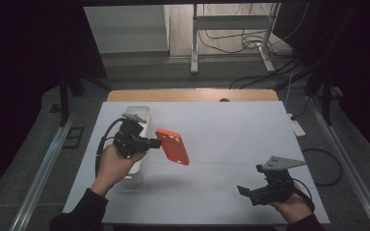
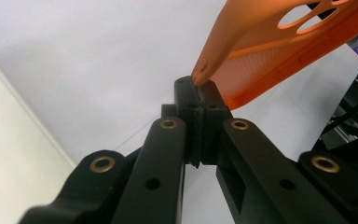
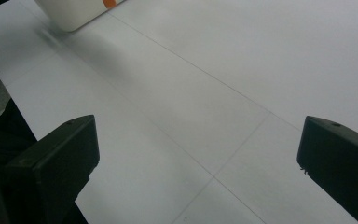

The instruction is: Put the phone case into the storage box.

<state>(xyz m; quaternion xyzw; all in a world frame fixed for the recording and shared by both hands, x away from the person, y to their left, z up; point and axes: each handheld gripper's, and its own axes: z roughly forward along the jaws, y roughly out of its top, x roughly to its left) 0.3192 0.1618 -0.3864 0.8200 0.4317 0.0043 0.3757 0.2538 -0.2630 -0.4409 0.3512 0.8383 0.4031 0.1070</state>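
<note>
**Orange case pinched above the tabletop**

The left gripper [image 1: 147, 143] has its fingers [image 2: 186, 100] clamped tight on one edge of the orange phone case [image 1: 173, 146], which hangs tilted in the air, clear of the white tabletop [image 1: 221, 130], just beside the white bin [image 1: 139, 113]. The right gripper [image 1: 246, 191] sits low near the front right of the tabletop, well apart from the case, its fingers [image 3: 60, 154] spread wide with nothing between them.

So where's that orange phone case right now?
In the high view the orange phone case hangs above the table, left of centre, pinched by its edge in the left gripper, just right of the white bin.
</note>
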